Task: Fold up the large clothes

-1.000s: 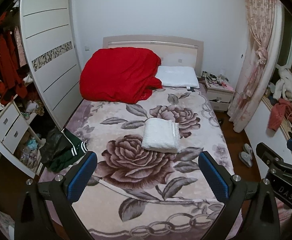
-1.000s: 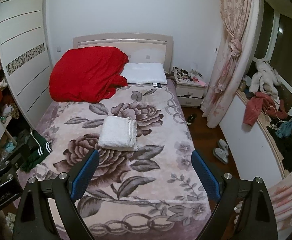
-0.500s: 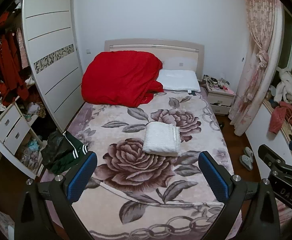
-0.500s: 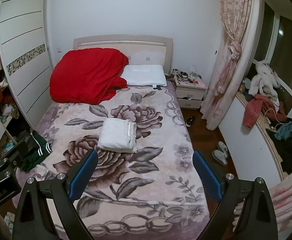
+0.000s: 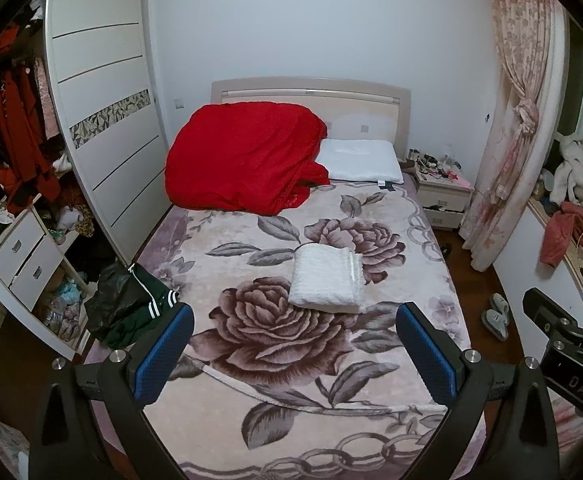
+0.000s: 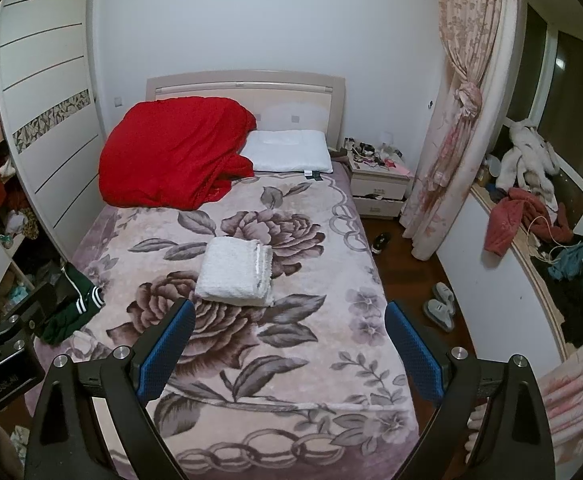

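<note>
1. While both tools hang high over the foot of the bed, the left gripper and right gripper stand spread wide, holding nothing.
2. Folded white garment rests mid-bed, well ahead of and below both tools.
3. It lies nearly centred ahead of the left gripper but left of centre for the right, so the left seems nearer.
4. Dark green garment drapes the bed's left edge, nearest the left gripper.

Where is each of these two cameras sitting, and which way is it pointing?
Left wrist: on the left tool, above the bed's foot, facing the headboard; its open blue fingers show, and the right tool's body at the right edge.
Right wrist: on the right tool, same direction; open fingers show.
Shared: the folded white cloth, red quilt, pillow.
</note>
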